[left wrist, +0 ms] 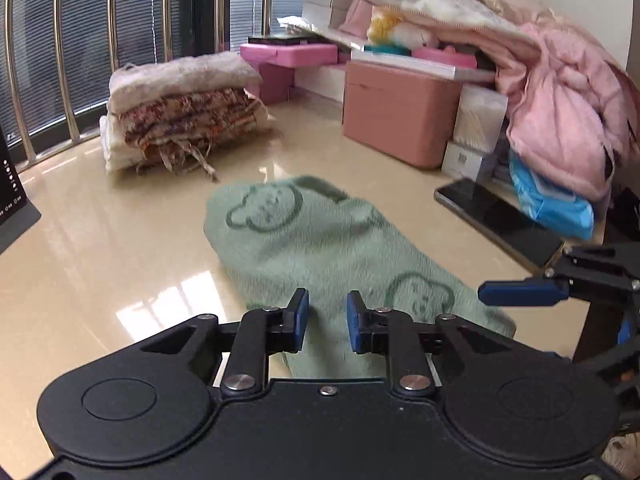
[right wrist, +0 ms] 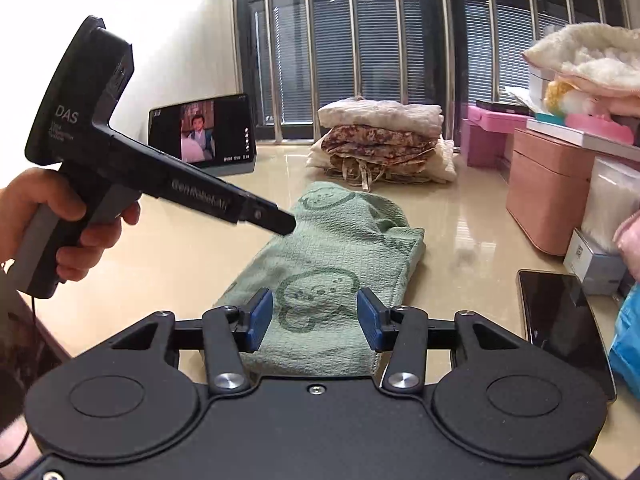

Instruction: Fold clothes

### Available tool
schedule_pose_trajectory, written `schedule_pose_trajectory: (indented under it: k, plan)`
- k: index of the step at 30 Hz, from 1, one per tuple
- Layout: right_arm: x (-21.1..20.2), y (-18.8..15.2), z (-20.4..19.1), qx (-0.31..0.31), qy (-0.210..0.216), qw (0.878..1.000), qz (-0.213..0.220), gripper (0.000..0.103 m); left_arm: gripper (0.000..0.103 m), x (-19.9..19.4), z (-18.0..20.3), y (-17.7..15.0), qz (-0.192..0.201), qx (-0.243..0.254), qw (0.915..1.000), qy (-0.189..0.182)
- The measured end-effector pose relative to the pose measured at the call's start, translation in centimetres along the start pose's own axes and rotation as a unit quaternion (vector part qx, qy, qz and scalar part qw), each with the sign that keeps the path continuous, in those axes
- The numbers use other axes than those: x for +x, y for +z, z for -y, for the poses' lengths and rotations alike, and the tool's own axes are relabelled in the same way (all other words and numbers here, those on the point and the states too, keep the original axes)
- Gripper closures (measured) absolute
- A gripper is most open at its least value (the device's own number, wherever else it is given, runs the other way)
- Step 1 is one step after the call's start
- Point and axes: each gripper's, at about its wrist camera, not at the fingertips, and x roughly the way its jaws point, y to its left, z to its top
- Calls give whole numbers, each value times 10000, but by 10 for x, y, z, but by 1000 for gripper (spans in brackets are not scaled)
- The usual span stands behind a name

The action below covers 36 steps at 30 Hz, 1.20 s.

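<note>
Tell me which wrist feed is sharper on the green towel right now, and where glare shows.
Right wrist view: green towel crisp, waffle weave readable. Left wrist view: towel smeared by motion blur, window glare on the glossy tabletop left of the left gripper. Both views bend the window bars, typical fisheye.

I'm seeing my towel [right wrist: 340, 264] as green terry cloth, waffle-rough and matt. My grippers [left wrist: 327, 322] [right wrist: 315, 319] are looking like matt black plastic with blue pads [right wrist: 260, 314] and shiny metal screws. Table [left wrist: 100, 248] is showing glossy, smooth beige. Phone [right wrist: 564, 320] is showing glossy glass.
</note>
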Motion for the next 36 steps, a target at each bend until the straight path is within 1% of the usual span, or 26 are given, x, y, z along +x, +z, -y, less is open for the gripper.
schedule_pose_trajectory:
  k: [1, 3, 4, 6, 7, 8, 9, 10, 11, 12, 13, 14, 17, 19, 22, 24, 25, 27, 28, 29, 31, 32, 33, 34, 35, 36]
  plan:
    - [7, -1, -3, -42, -68, 9997, -213, 56, 82, 7, 3, -5, -138, 0, 9999, 15]
    - [23, -5, -3, 63, -59, 9978, -661, 58, 82, 14, 4, -18, -225, -35, 9997, 63]
    - [26, -7, -4, 77, -68, 9971, -750, 58, 82, 12, 3, -18, -204, -108, 9997, 65]
    - [25, -7, -6, 54, -87, 9975, -699, 58, 80, 7, 0, -18, -155, -263, 9995, 67]
    - [23, -5, -5, 75, -69, 9974, -708, 58, 71, -3, -5, -17, -19, -455, 9989, 52]
    - [18, -3, -3, 135, -13, 9978, -645, 58, 55, -13, -11, -17, 116, -648, 9978, 37]
    - [11, -1, 1, 234, 80, 9984, -516, 55, 44, -24, -16, -17, 256, -841, 9961, 28]
    - [2, 1, 7, 351, 161, 9986, -370, 52, 23, -37, -21, -18, 450, -1044, 9935, 84]
    - [-8, 5, 15, 479, 195, 9984, -218, 41, 8, -49, -26, -21, 606, -1201, 9908, 141]
    - [-17, 8, 23, 600, 180, 9980, -97, 23, 3, -61, -31, -23, 753, -1355, 9877, 195]
    - [-25, 11, 31, 720, 151, 9973, -18, 13, 0, -69, -36, -27, 785, -1463, 9859, 216]
    - [-32, 14, 40, 863, 149, 9962, 1, 0, 0, -77, -41, -30, 809, -1571, 9840, 232]
    - [-42, 19, 68, 1418, 294, 9894, -91, 0, 0, -81, -56, -35, 547, -1943, 9794, 6]
    - [-33, 21, 81, 1746, 462, 9834, -171, 0, 0, -74, -63, -34, 403, -2174, 9751, -159]
    - [-13, 24, 98, 2129, 710, 9740, -322, 0, 0, -43, -67, -29, 50, -2358, 9707, -465]
    - [10, 25, 102, 2199, 861, 9704, -504, 0, 0, -19, -70, -24, -151, -2614, 9638, -499]
    - [23, 25, 104, 2271, 929, 9675, -616, 0, 0, -9, -71, -22, -193, -2738, 9602, -522]
    - [44, 24, 104, 2412, 928, 9630, -763, 2, 0, 7, -75, -16, -191, -2905, 9549, -585]
    - [54, 23, 104, 2482, 905, 9609, -825, 3, 0, 16, -79, -14, -217, -3005, 9515, -618]
    - [64, 22, 104, 2552, 883, 9588, -886, 6, 1, 24, -82, -12, -241, -3093, 9484, -648]
    - [84, 21, 104, 2690, 838, 9542, -1009, 11, 3, 36, -87, -3, -139, -3167, 9458, -706]
    - [91, 22, 104, 2761, 791, 9523, -1030, 16, 11, 40, -88, 0, -119, -3239, 9432, -723]
    - [94, 23, 103, 2834, 723, 9509, -1014, 24, 20, 44, -89, 3, -111, -3313, 9404, -764]
    - [99, 24, 104, 2953, 726, 9468, -1050, 33, 45, 51, -90, 5, -162, -3391, 9372, -801]
    - [105, 24, 106, 3115, 796, 9401, -1135, 66, 64, 56, -90, 6, -224, -3470, 9343, -789]
    - [113, 21, 108, 3339, 907, 9302, -1225, 87, 69, 59, -89, 7, -245, -3487, 9339, -754]
